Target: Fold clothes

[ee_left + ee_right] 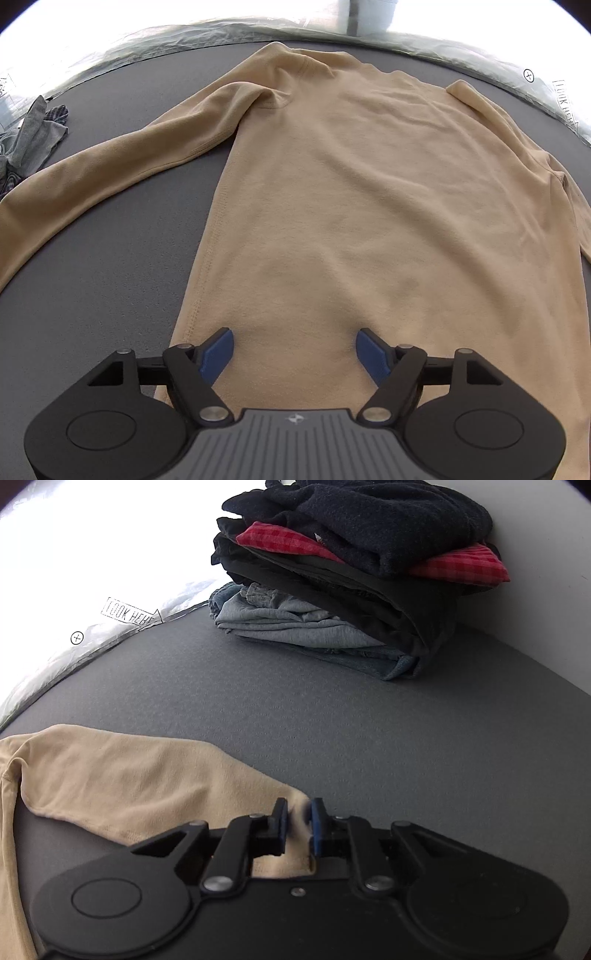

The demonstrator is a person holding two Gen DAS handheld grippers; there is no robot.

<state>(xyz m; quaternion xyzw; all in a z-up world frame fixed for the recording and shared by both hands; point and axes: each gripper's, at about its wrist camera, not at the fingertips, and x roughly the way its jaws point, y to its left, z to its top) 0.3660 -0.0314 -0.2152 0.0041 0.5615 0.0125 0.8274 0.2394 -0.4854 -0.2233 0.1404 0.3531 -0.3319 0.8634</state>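
A tan long-sleeved shirt (pixel 369 184) lies spread flat on the grey table (pixel 110 295), collar at the far end. Its left sleeve (pixel 92 173) stretches out toward the left edge. My left gripper (pixel 295 350) hovers over the near hem, its blue pads wide apart and nothing pinched between them. In the right wrist view the shirt's other sleeve (pixel 129 782) lies across the grey table (pixel 369 720). My right gripper (pixel 298 823) is shut on the cuff end of that sleeve, with tan cloth squeezed between the pads.
A stack of folded clothes (pixel 351 576), dark, red-checked, grey and denim, sits at the far right by a white wall. A loose heap of grey and plaid garments (pixel 33 129) lies at the far left. Clear plastic sheeting (pixel 147 40) borders the table's back edge.
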